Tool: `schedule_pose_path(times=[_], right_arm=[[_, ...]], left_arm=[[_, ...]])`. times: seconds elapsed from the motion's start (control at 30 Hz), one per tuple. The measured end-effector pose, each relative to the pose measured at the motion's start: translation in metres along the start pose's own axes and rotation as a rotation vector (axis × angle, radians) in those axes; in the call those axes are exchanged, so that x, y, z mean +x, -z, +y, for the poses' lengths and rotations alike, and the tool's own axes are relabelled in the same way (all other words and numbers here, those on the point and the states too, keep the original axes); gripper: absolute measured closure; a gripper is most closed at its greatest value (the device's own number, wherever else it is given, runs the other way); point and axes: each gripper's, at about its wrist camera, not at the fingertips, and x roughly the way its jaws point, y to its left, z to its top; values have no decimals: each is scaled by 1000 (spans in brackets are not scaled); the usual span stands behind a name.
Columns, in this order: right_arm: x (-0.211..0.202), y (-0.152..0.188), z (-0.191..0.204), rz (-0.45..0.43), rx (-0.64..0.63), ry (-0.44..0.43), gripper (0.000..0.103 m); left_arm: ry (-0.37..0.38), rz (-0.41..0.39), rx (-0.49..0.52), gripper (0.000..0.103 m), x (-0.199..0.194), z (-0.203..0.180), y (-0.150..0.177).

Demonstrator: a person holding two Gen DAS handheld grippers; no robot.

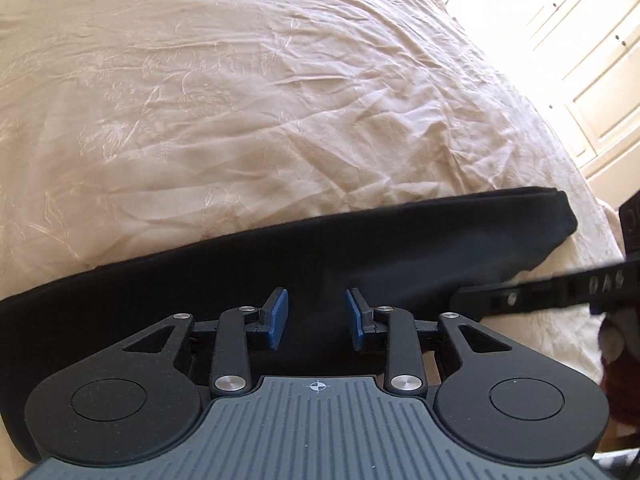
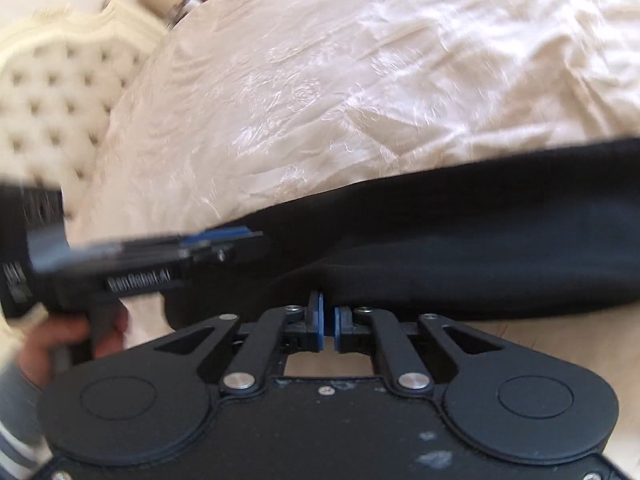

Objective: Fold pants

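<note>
Two grippers over the black pants [image 1: 360, 248]: my left gripper [image 1: 317, 314] has its jaws spread above the cloth, my right gripper [image 2: 329, 324] is nearly pressed together at the pants' near edge, grip unclear. Pants lie folded lengthwise on the cream bedspread [image 1: 240, 100].

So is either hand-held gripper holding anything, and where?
Right hand-held gripper is shut at the pants' near edge; an actual pinch cannot be told. Left hand-held gripper is open, holding nothing.
</note>
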Motion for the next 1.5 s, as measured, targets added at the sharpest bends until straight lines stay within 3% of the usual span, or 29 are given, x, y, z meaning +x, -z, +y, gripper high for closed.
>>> schedule_pose_path(times=[0.1,0.2,0.27,0.37,0.53,0.67,0.77,0.87,1.0,1.1,1.2,1.3,1.37,1.43,1.5], right_arm=[[-9,-2,-17,-9,153,-27,96],[-9,5,-19,-23,119,52,94],[-8,16,-11,-35,32,88,90],[-7,37,1,-40,-164,156,69],[14,74,24,9,-484,256,65],[32,83,31,9,-591,295,65],[35,68,38,-34,-563,295,69],[34,27,35,-9,-345,209,97],[28,-10,19,-6,-89,113,97],[34,-21,14,10,-28,107,97],[39,-26,11,17,8,116,97],[41,-30,6,18,40,108,97],[39,-26,6,19,33,108,95],[34,-22,6,14,9,113,89],[26,-14,10,-4,-61,123,74]], left_arm=[[-32,52,51,71,13,-4,17],[-97,84,95,71,31,-2,28],[-133,99,103,71,41,4,29],[-139,97,62,71,49,20,24],[-140,104,34,71,53,32,12],[-162,113,75,71,47,25,13],[-223,79,90,71,27,14,21],[-177,11,83,71,-3,0,37],[-74,18,164,70,-17,-30,61],[-32,81,311,68,-5,-53,73],[46,166,377,68,18,-66,78],[-32,171,446,68,33,-73,73],[-66,136,426,68,30,-67,61],[-39,105,351,68,18,-50,45],[-8,88,287,68,11,-34,31]])
